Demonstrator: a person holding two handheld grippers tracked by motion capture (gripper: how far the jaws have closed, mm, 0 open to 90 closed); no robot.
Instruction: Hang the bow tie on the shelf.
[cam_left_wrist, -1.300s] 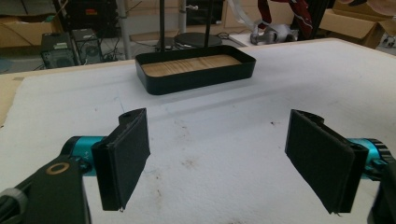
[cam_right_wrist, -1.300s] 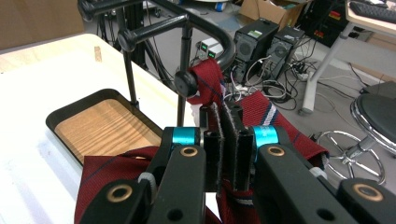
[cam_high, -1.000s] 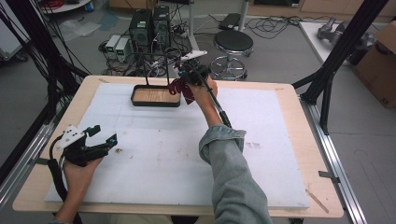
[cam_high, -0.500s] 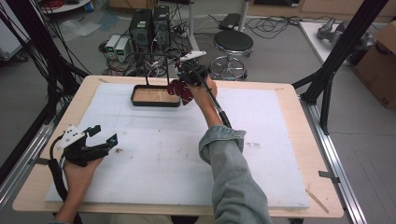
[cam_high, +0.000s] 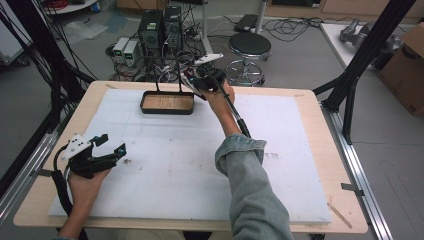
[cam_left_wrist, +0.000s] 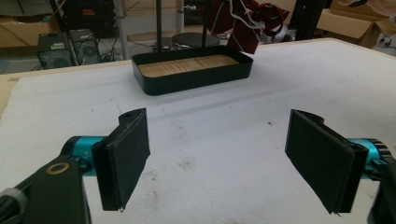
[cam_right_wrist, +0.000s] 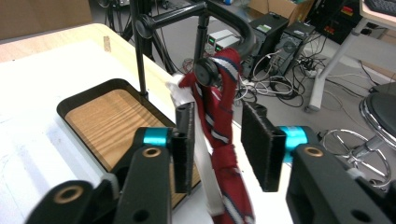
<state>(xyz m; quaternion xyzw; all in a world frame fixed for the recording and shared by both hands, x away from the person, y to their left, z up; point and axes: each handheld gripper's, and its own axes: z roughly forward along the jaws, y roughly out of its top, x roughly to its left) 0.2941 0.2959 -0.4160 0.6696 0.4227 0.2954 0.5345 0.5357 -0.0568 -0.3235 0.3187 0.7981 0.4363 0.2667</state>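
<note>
We see the right gripper (cam_right_wrist: 217, 147) released, jaws parted around a red striped tie (cam_right_wrist: 223, 140) that hangs between them, its long axis vertical, draped over the black rack (cam_right_wrist: 205, 16) above the tray (cam_high: 167, 103) near the table's (cam_high: 320, 125) far edge. The left gripper (cam_left_wrist: 219, 158) rests wide open and empty near the front left corner, over the stained white mat (cam_high: 165, 165). Computers (cam_high: 160, 25) and a stool (cam_high: 249, 46) stand on the floor beyond.
</note>
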